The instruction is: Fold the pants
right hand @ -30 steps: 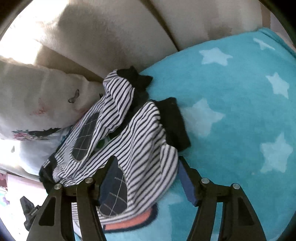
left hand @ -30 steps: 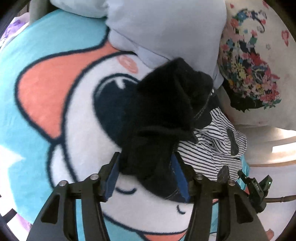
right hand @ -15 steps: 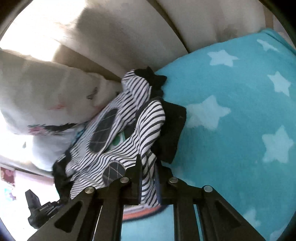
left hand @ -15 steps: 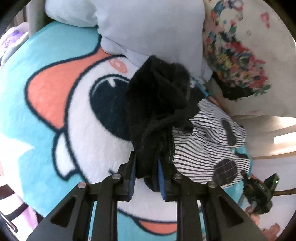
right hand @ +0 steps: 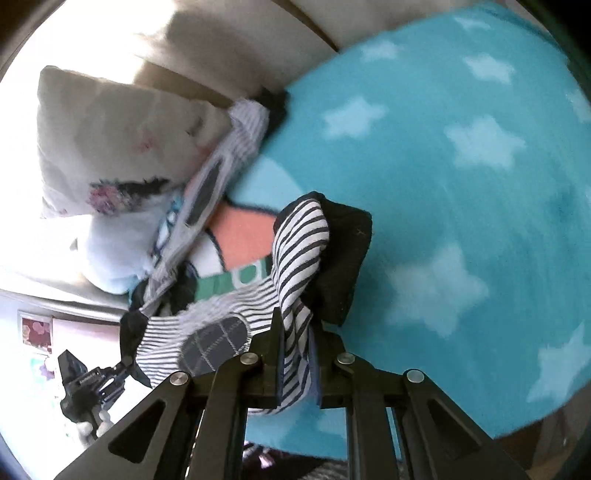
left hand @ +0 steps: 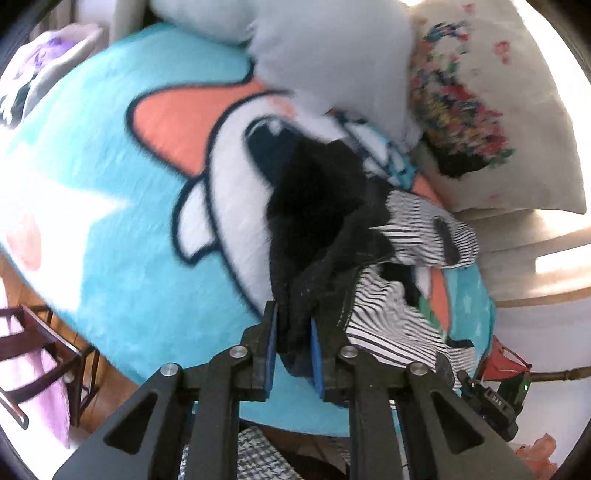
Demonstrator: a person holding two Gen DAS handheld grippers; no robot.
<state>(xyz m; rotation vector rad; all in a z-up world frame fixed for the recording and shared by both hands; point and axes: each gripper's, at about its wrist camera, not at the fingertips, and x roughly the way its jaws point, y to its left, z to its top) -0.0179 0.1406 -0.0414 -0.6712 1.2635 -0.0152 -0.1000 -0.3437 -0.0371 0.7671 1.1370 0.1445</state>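
Observation:
The pants (left hand: 410, 229) are black-and-white striped with dark knee patches and black cuffs and waistband, lying bunched on a turquoise cartoon blanket (left hand: 110, 236). My left gripper (left hand: 293, 328) is shut on the black waistband end (left hand: 314, 206) and holds it lifted. My right gripper (right hand: 295, 350) is shut on a striped leg (right hand: 299, 243) by its black cuff (right hand: 343, 258), also lifted. The other leg (right hand: 221, 166) trails back toward the pillows. Each view shows the other gripper at its lower edge.
A floral cream pillow (left hand: 498, 122) and a pale blue pillow (left hand: 332, 48) lie behind the pants. The sofa back (right hand: 258, 33) runs along the far side. A dark wooden chair (left hand: 40, 350) stands by the blanket's left edge. The starred blanket (right hand: 480, 184) spreads right.
Both grippers went from open around the cloth to shut on it, then lifted and pulled the pants up and back. The striped legs have stretched out, uncovering the orange blanket patch.

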